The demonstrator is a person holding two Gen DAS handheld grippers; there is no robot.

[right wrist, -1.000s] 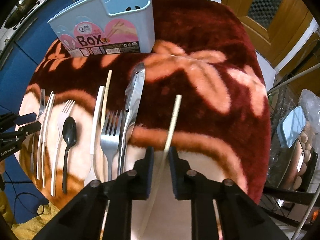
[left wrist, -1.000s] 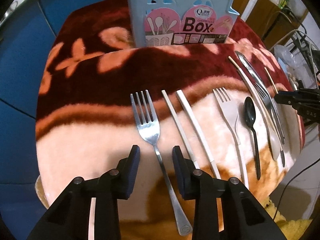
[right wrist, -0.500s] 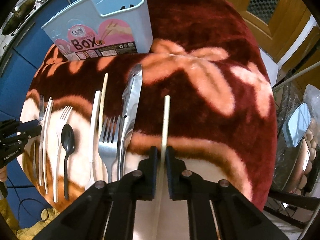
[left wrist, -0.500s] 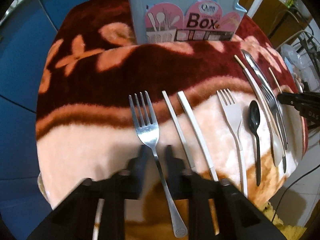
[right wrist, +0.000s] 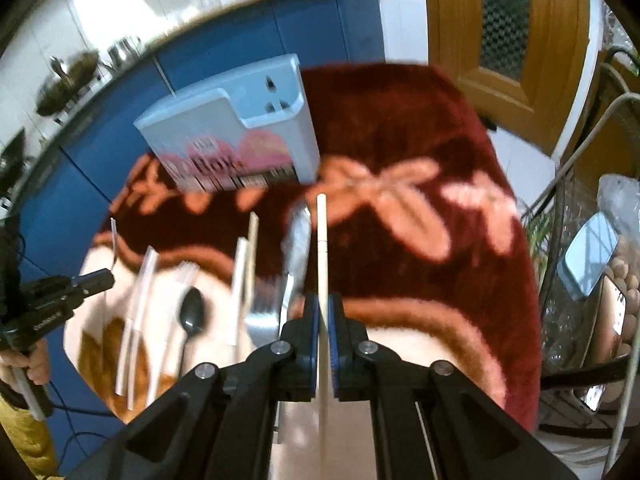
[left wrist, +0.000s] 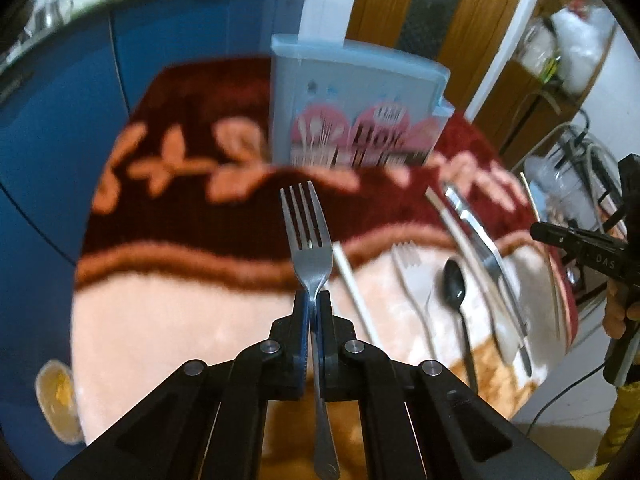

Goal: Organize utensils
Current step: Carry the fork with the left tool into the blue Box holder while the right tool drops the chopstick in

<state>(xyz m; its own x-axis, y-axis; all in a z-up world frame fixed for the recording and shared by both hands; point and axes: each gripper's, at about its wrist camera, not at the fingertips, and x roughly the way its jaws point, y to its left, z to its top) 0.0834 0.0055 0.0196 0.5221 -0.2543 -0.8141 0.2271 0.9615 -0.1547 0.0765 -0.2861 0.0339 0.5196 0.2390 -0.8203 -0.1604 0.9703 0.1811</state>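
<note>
My left gripper (left wrist: 312, 300) is shut on a steel fork (left wrist: 307, 240) and holds it lifted, tines pointing at the light blue utensil box (left wrist: 356, 112) standing at the far side of the table. My right gripper (right wrist: 322, 304) is shut on a pale chopstick (right wrist: 322, 248) and holds it raised, its tip toward the same box (right wrist: 232, 140). A black spoon (left wrist: 456, 284), a white fork (left wrist: 412, 280), white chopsticks (left wrist: 354, 284) and a steel knife (left wrist: 476, 232) lie on the blanket. The left gripper shows at the left in the right wrist view (right wrist: 106, 279).
The table is covered with a red and peach flowered blanket (right wrist: 420, 160). Blue cabinets (left wrist: 60, 120) stand behind and to the left. A wooden door (right wrist: 512, 40) and a wire rack with a mirror (right wrist: 588, 256) are to the right. The right gripper shows at the right edge of the left wrist view (left wrist: 540, 232).
Both grippers closed on their utensils and lifted them off the blanket; the fork and the chopstick now tilt up toward the box.
</note>
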